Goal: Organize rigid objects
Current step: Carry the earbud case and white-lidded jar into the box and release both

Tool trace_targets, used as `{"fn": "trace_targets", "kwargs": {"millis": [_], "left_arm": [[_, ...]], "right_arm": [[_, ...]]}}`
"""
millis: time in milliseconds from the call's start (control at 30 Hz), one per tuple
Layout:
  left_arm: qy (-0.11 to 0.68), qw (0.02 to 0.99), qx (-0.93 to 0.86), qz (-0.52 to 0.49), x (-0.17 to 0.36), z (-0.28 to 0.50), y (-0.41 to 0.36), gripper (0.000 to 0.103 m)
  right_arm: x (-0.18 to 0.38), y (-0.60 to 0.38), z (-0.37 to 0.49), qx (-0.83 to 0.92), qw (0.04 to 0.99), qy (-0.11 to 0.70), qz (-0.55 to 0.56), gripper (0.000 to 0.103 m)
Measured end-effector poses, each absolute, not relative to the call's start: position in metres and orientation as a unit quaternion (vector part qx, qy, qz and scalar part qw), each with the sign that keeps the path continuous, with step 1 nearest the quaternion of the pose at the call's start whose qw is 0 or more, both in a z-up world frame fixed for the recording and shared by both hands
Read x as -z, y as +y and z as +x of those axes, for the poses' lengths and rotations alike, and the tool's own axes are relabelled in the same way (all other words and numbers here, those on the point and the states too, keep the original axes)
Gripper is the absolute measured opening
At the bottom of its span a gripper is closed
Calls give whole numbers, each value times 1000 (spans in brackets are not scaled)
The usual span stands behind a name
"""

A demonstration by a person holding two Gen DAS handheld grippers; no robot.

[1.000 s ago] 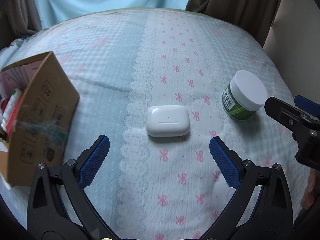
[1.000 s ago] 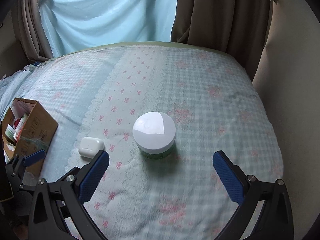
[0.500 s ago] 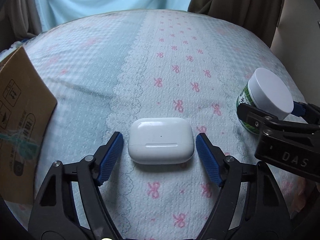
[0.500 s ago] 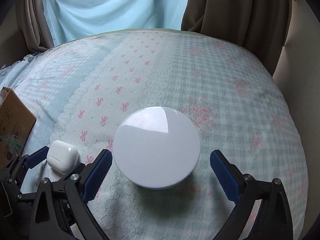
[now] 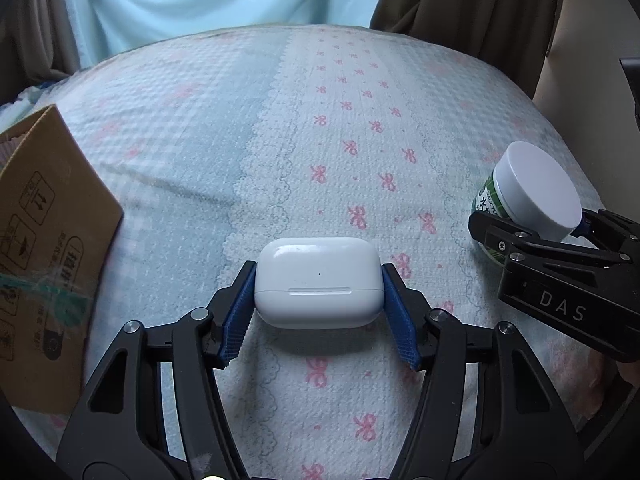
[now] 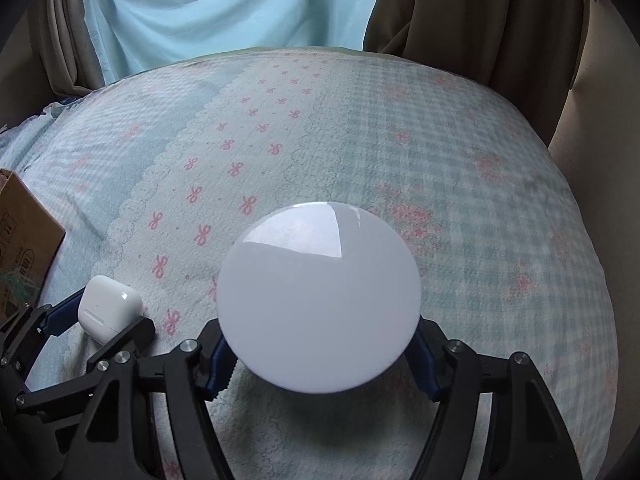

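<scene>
Left gripper [image 5: 319, 280] clamps the white earbud case [image 5: 318, 282] mid-bed; right gripper [image 6: 318, 346] grips the white-lidded jar [image 6: 318, 298] — apparently lifted — toward the bed's [image 5: 192, 128] right edge.

Soft daylight came through the blue curtain [image 6: 224, 12] at the bed's far edge. The lid [image 6: 318, 300] showed glare; shadows were faint; fisheye corners went dark and curved.
</scene>
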State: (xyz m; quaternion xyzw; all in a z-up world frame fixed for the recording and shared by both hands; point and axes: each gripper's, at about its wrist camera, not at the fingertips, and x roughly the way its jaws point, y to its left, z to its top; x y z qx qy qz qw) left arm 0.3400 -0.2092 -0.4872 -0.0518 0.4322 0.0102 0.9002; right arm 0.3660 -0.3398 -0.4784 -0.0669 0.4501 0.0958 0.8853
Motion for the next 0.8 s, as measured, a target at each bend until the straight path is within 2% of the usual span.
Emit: {"fn": "trace_targets", "kwargs": {"millis": [267,533,800], "left_arm": [[411,909,-16,-65,429,321,-194,57],[383,920,11,-82,309,282,-174,57],[372,920,-7,-121,200,232,-116,57]], "right_arm": [[424,-340,342,-89,896,430,-59,67],[312,-330,294,-80,908,409,-39,67],[210,-303,250,-84,895,437,-25,67]]}}
